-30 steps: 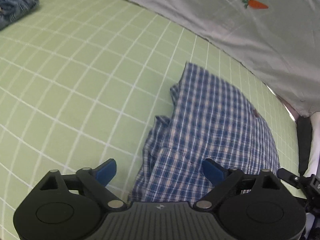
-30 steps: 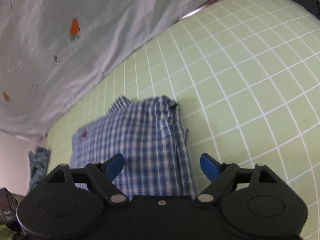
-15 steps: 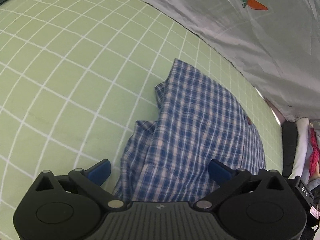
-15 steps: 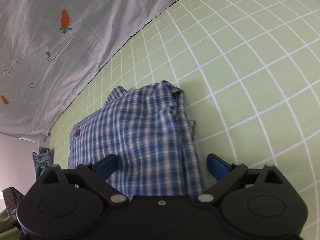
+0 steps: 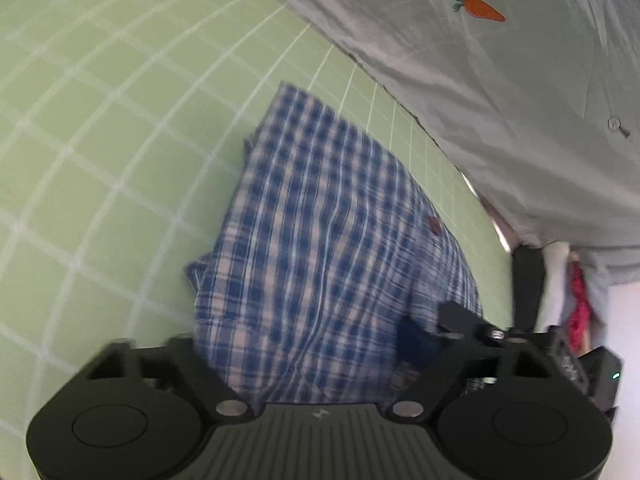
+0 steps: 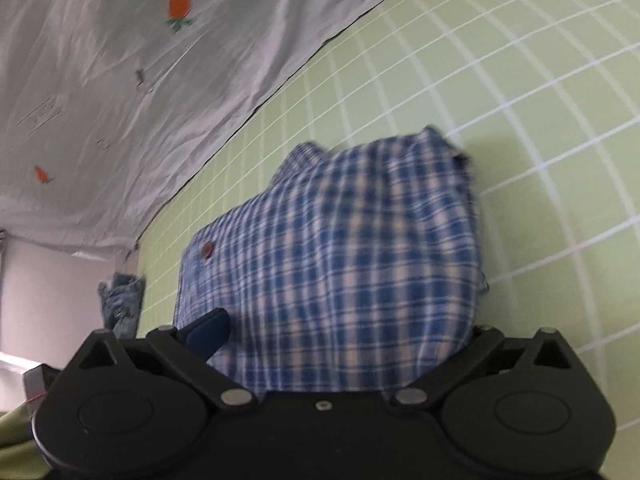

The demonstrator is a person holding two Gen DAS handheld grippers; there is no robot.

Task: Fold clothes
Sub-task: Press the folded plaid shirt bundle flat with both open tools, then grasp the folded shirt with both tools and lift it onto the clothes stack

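Left wrist view: the blue-and-white checked cotton shirt [image 5: 328,248] lies partly folded on the green bed sheet with white grid lines [image 5: 100,140], near the grey carrot-print quilt [image 5: 500,80]. The left hand-held gripper [image 5: 304,344] has just been closing, its near hem bunched between the jaws; whether the pads pinch it I cannot tell. The right hand-held gripper [image 6: 340,340] straddles the same hem with jaws spread wide, probably for a two-corner lift.
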